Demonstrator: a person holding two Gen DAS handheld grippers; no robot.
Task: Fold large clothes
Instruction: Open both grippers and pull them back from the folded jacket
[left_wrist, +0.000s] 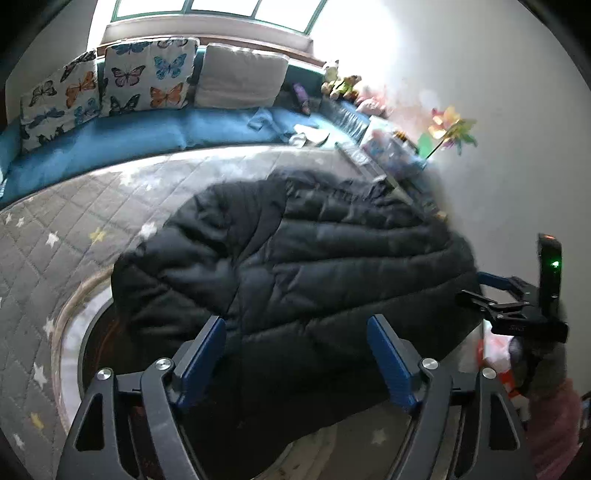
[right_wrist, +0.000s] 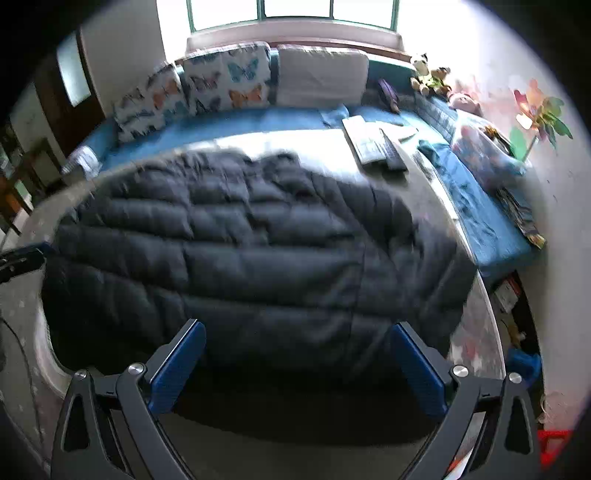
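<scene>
Black puffer jacket (left_wrist: 295, 258) is lying spread flat on a round desk (left_wrist: 74, 325), which is covered by a grey quilted cloth (left_wrist: 55, 236) with white and yellow stars. Jacket is glossy, padded, stitched into horizontal channels, with its near hem hanging over the desk edge. Left gripper (left_wrist: 297, 360) is hovering over that hem, blue ribbed fingers (left_wrist: 389, 363) standing wide apart, clamping nothing. Right gripper (right_wrist: 297, 369) is doing the same at its side of the hem, fingers (right_wrist: 177, 363) released, with only dark fabric and shadow between them. Both views are motion-blurred. Behind the desk a blue cushioned bench (right_wrist: 258, 118) is running under the window, with butterfly-print pillows (right_wrist: 225, 79) and a plain white one (right_wrist: 321, 75) leaning on it. A paper pinwheel (right_wrist: 541, 114) is standing by the wall.
</scene>
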